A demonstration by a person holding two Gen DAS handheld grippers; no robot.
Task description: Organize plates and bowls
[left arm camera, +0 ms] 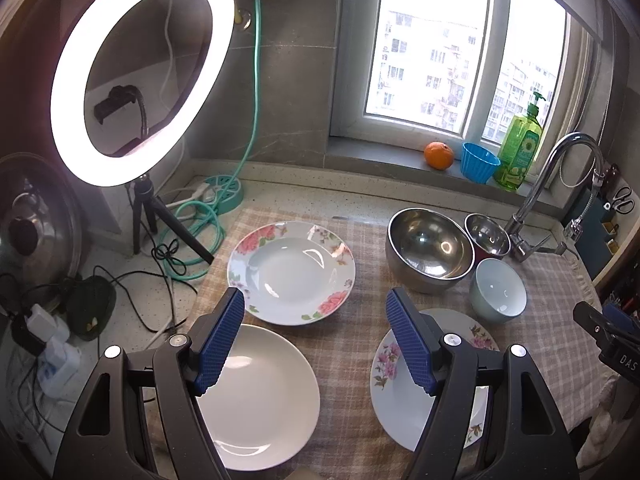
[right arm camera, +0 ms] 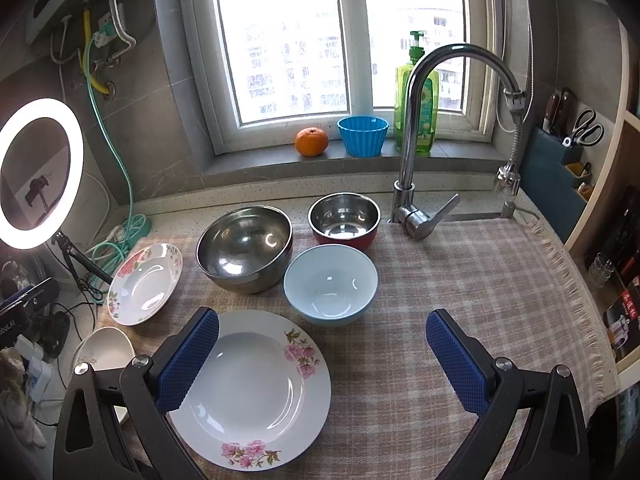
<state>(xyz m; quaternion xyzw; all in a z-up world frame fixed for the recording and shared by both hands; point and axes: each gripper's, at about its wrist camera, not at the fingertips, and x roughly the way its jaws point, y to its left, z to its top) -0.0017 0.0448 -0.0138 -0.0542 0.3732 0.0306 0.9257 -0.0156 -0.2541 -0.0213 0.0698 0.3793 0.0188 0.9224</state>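
**Nothing Yet Stacked on the Checked Cloth**

Hovering above the near edge of the checked cloth (right arm camera: 460,280), both tools carried nothing. The landmark for all places below was the large steel bowl (right arm camera: 245,249).

Far left of that bowl stood the ring light (left arm camera: 140,68), presumably set there to light the work. Left and nearer than the bowl lay the plain white plate (left arm camera: 260,396), half off the cloth on the surface. The left hand-held gripper (left arm camera: 316,344) hung over it with jaws wide, a spread that seemed meant for a plate rim. Directly left of the bowl sat the rose-rimmed deep plate (left arm camera: 292,272). In front of the bowl lay the pink-flowered plate (right arm camera: 256,392), with the right hand-held gripper (right arm camera: 322,360) above it, jaws also wide and empty.

Right of the steel bowl, nearly touching it, were the red-sided steel bowl (right arm camera: 344,220) behind and the pale blue bowl (right arm camera: 331,284) in front. All six pieces lay singly, so sorting looked unstarted; grouping plates left and bowls right appeared to make nesting easy.

Farther right rose the faucet (right arm camera: 416,120). Legible writing was scarce: "DAS" showed on the right tool's body in the left view; the soap bottle (left arm camera: 520,148) label could not be read.
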